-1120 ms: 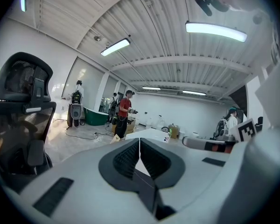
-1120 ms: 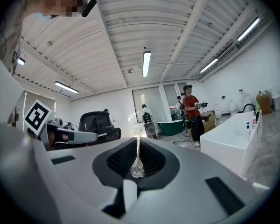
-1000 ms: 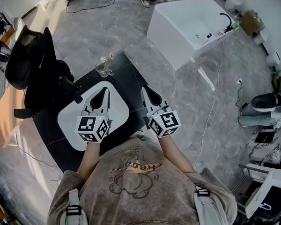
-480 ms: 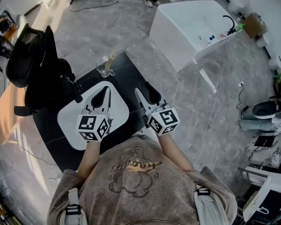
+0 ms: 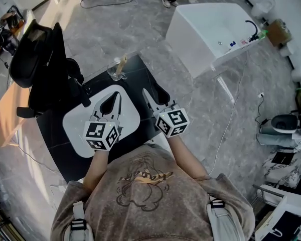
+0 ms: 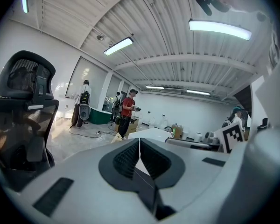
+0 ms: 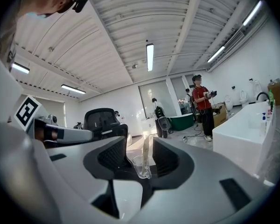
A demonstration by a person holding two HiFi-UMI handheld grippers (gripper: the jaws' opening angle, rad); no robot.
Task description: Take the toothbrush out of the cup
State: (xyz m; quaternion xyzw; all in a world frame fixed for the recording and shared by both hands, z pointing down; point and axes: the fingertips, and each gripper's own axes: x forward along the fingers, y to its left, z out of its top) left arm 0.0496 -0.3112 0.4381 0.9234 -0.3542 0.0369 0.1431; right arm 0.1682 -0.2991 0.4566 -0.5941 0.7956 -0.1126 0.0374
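Note:
A clear cup [image 5: 114,72] stands at the far corner of the black table [image 5: 140,77], with a pale toothbrush [image 5: 121,64] upright in it. My right gripper [image 5: 153,93] hovers over the table's right side, short of the cup. Its jaws have just been opening; they stand open with nothing between them. Through the right gripper [image 7: 140,143] the cup [image 7: 142,167] and toothbrush [image 7: 146,148] show some way ahead. My left gripper [image 5: 112,99] hangs shut over the white tray [image 5: 72,132]; in its own view the left gripper [image 6: 139,141] has its pads touching.
A black office chair [image 5: 40,64] stands against the table's left edge. A white tub unit [image 5: 210,29] sits on the floor to the far right. Cables lie across the grey floor, and people stand in the far background [image 6: 127,111].
My right gripper's jaws went from shut to open, and it shifted left and forward toward the cup. The left gripper kept still.

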